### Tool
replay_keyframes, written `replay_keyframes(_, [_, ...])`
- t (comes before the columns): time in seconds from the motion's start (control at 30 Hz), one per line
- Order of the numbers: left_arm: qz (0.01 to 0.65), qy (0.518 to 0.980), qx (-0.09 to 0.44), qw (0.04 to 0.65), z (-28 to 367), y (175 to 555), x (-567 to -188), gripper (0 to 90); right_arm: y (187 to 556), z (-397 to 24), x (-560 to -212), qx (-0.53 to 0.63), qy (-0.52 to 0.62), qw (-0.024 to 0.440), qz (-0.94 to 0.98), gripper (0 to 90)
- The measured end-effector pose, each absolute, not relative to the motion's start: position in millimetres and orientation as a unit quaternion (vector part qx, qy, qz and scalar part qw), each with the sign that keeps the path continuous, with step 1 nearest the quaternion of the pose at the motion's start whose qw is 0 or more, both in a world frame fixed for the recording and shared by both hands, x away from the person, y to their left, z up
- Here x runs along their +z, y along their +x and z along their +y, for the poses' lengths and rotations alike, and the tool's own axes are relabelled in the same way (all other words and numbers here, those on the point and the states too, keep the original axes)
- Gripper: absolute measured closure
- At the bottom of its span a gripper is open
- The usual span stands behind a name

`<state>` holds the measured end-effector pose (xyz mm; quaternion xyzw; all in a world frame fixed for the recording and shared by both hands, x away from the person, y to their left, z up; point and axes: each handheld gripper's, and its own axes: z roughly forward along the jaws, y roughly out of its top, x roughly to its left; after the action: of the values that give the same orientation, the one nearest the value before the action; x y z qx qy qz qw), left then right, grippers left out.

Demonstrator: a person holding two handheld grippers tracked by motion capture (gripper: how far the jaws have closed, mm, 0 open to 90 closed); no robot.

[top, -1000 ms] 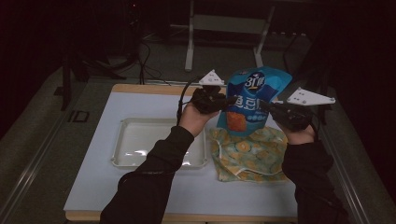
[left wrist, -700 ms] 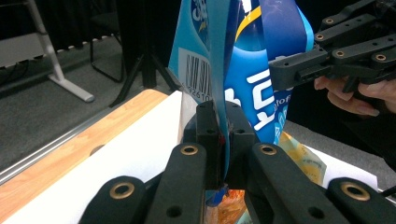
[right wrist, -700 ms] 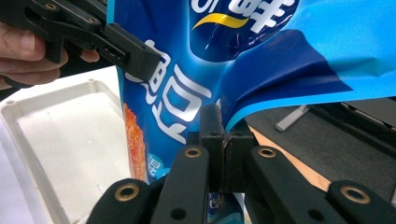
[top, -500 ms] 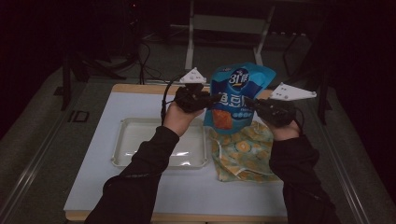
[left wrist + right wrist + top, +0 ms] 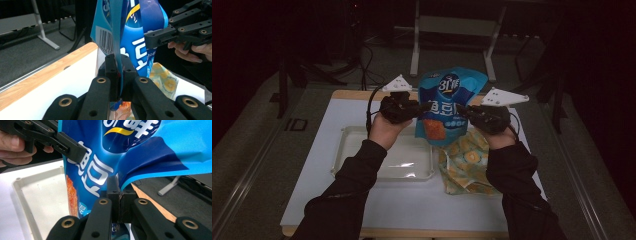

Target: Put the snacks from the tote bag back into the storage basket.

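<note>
**Blue snack bag held up between two grippers**

We see a blue snack bag [image 5: 446, 107] lifted clear of the table [image 5: 327, 195], held upright over the far half of it, above the gap between a clear tray [image 5: 343, 150] and a yellow patterned bag [image 5: 467, 162]. The left gripper [image 5: 414, 109] grips the bag's left edge and the right gripper [image 5: 460, 111] grips its right edge, so the bag hangs stretched between them.

In the left gripper view, we look along the left gripper [image 5: 117, 72] and find its jaws pressed together on the thin side seam of the snack bag [image 5: 132, 37], close to the barcode. The right gripper [image 5: 160, 37] shows farther off at the upper right, with a hand [image 5: 190, 51] behind it, and the yellow patterned bag [image 5: 163, 81] lies flat on the table [image 5: 50, 97] below.

In the right gripper view, the right gripper [image 5: 117, 192] has its jaws closed on the edge of the snack bag [image 5: 100, 170], where the blue film folds. The left gripper [image 5: 72, 148] bites the opposite edge at the upper left, a hand [image 5: 15, 147] wrapped around it. The clear tray [image 5: 32, 202] sits on the table under the bag, toward the table's left side.

The tray lies near the middle of the table, and the yellow patterned bag lies just beside the tray's right edge, toward the near right part of the table.
</note>
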<state>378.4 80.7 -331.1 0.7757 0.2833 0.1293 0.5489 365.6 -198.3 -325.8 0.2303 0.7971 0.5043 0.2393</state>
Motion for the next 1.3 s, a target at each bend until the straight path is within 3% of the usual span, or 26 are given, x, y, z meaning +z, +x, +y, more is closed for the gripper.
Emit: replay_keyframes(1.3, [0.311, 0.769, 0.134, 0.543, 164, 343, -342, 88.2, 353, -117, -334, 0.506, 0.175, 0.209, 0.819, 88.8])
